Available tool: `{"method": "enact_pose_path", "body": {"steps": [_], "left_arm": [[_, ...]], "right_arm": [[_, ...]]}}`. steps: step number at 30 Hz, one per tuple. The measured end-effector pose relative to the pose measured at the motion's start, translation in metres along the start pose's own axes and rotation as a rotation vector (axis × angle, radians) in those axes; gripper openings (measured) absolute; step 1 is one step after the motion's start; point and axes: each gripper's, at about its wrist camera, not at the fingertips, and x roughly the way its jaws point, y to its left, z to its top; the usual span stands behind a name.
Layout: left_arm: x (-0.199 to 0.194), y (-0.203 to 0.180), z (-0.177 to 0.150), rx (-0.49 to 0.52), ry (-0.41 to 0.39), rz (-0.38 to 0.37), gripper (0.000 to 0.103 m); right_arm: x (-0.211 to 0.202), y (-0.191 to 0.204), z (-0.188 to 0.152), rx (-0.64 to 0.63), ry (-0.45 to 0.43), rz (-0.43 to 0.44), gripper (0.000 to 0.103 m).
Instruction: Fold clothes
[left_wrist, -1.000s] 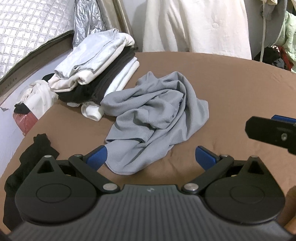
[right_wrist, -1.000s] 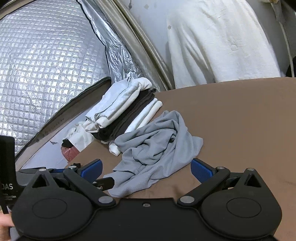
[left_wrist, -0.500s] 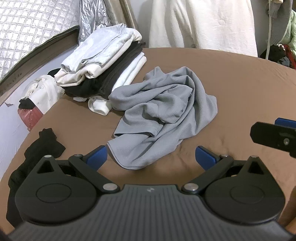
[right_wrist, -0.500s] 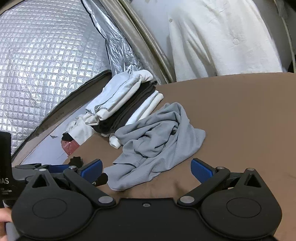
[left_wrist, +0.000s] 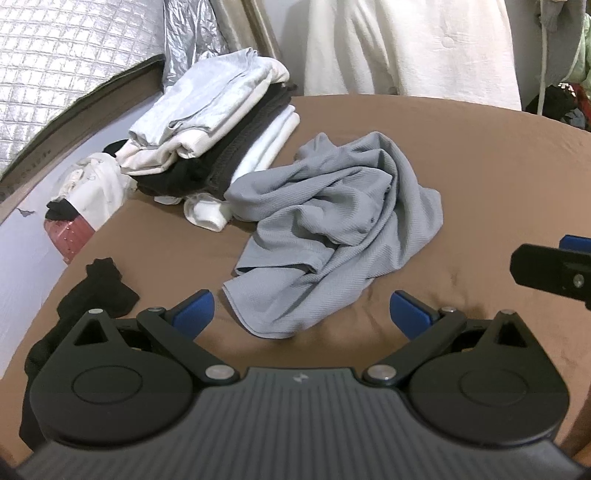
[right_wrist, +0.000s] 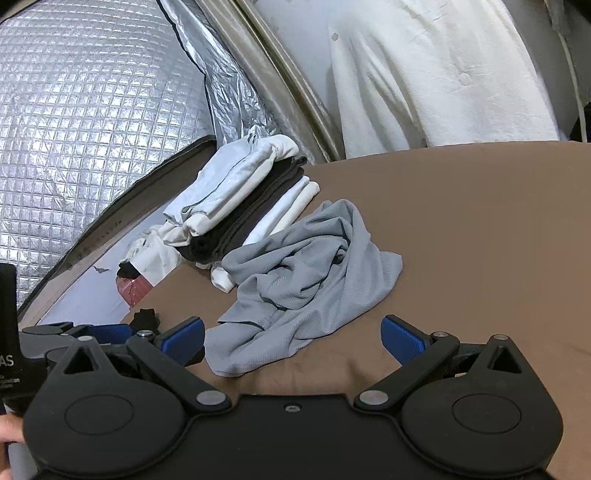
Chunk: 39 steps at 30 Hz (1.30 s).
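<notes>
Left wrist view: left gripper (left_wrist: 301, 315) has its blue pads spread wide, empty, just short of the near hem of the grey shirt (left_wrist: 340, 236). Right gripper (right_wrist: 291, 338) is likewise spread and empty, with the same hem between its pads. Grey shirt lies crumpled on the brown bed cover (right_wrist: 480, 221), ribbed weave, touching the stack of folded clothes (left_wrist: 214, 125). Partial lettering "AS" shows on the left unit's body.

Grey shirt (left_wrist: 332, 236) on brown sheet (left_wrist: 480, 147)
</notes>
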Motion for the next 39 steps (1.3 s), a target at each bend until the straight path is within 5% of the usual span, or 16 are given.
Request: {"method": "enact_pose_path", "body": {"steps": [12, 23, 29, 34, 39], "left_arm": [[0.008, -0.005, -0.001, 0.007, 0.021, -0.011, 0.103], [0.059, -0.01, -0.003, -0.005, 0.119, -0.012, 0.103], [0.094, 0.004, 0.068, -0.097, 0.162, -0.165, 0.103], [0.105, 0.027, 0.121, -0.182, 0.063, -0.151, 0.103], [0.156, 0.041, 0.099, -0.234, 0.091, -0.049, 0.103]], "right_arm": [[0.006, -0.004, -0.005, 0.004, 0.011, -0.025, 0.103], [0.031, -0.033, -0.01, 0.133, -0.012, 0.015, 0.103], [0.057, -0.052, -0.02, 0.173, -0.009, 0.039, 0.103], [0.069, -0.072, -0.026, 0.249, 0.004, 0.062, 0.103], [0.097, -0.076, -0.015, 0.309, 0.043, 0.093, 0.103]]}}
